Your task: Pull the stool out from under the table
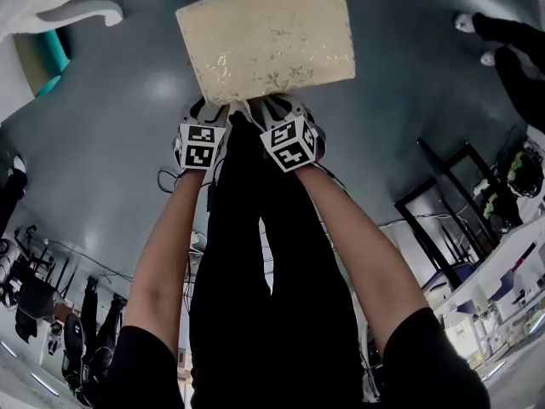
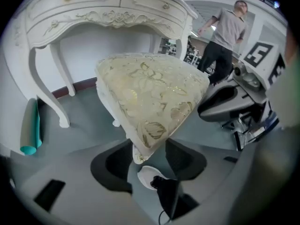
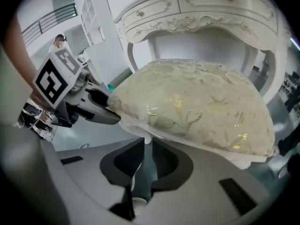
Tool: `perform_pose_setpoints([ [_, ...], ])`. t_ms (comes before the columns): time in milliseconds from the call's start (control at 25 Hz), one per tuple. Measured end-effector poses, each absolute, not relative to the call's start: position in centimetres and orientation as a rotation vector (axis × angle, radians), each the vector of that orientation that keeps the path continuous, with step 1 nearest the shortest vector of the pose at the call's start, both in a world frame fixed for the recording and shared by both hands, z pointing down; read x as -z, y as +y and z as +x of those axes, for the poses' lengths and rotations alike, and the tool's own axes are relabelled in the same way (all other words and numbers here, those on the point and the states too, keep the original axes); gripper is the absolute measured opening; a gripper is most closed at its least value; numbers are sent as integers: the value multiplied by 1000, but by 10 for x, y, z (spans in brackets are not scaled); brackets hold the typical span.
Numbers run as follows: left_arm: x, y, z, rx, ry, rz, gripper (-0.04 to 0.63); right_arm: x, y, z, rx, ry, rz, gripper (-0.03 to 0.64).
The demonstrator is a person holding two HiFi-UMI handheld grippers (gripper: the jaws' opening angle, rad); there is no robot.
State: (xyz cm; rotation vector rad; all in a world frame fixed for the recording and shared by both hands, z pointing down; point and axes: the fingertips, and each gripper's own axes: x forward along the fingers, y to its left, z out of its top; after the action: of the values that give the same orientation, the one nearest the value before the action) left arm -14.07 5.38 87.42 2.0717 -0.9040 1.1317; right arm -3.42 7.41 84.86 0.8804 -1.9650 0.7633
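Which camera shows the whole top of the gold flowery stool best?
The head view. It looks straight down on the cream-and-gold padded stool, so its whole square top shows. The left gripper view sees one corner poking toward the camera and a bit of white leg. The right gripper view sees one side up close.

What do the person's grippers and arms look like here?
Both the left gripper and right gripper have grey-white bodies, black inner jaws and a cube of black-and-white square markers. The person wears black short sleeves.
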Motion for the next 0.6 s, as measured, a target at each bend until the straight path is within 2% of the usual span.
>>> perform_pose_setpoints([
  [160,-867,55,-153,-1052,-997,2000,230,-827,84,-29,-801,-2012,952,94],
  [400,-812,67,-170,-924,-1101,1999,230,-763,68,10,-832,-2090,1149,94],
  [600,-738,69,-153,-785,-1131,2087,227,-689,46,10,-762,-2182,1230,94],
])
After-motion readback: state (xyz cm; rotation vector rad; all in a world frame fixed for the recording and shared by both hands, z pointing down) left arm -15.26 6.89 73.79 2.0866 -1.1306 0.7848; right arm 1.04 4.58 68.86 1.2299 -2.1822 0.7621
